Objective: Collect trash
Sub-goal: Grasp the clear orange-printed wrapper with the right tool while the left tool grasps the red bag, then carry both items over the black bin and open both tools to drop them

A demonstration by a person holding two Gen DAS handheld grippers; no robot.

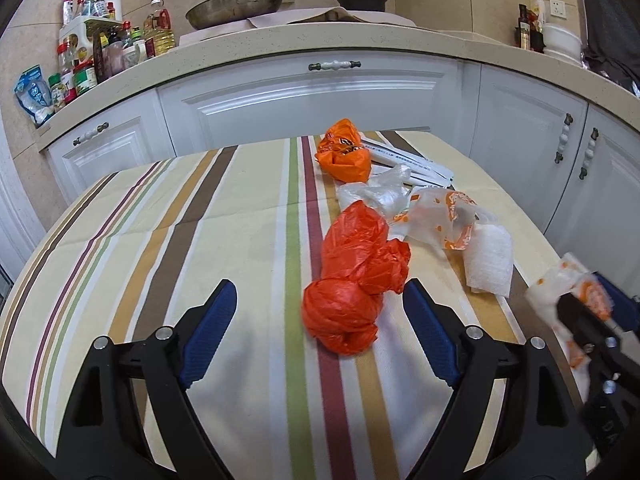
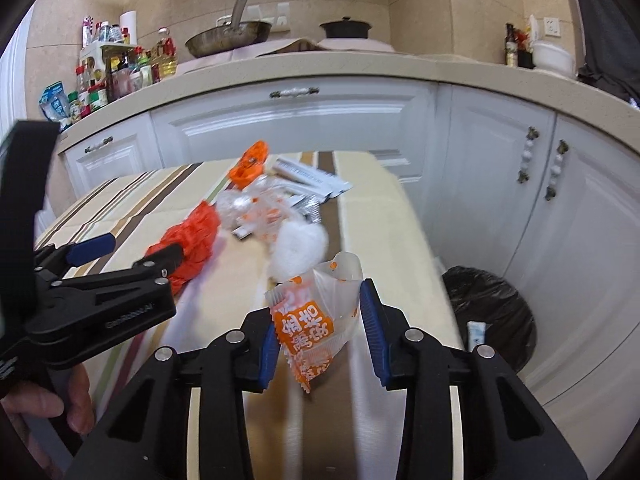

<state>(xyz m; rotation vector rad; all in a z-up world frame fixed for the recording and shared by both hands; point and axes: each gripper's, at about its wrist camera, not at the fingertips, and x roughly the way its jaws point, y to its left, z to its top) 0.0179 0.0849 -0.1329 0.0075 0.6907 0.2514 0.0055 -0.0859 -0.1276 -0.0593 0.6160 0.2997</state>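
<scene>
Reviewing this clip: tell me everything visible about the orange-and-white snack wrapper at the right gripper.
The snack wrapper is a crinkled plastic packet, part clear, part orange with white printed characters and a serrated edge. It looks empty and flattened, hanging tilted between the blue pads of the right gripper, lifted above the striped tablecloth. The left pad presses it; contact at the other pad is unclear. In the left wrist view it shows blurred at the right edge.

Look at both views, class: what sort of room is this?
Most likely a home kitchen: a frying pan sits on the countertop, oil and sauce bottles crowd its corner, and white cabinets run beneath.
</scene>
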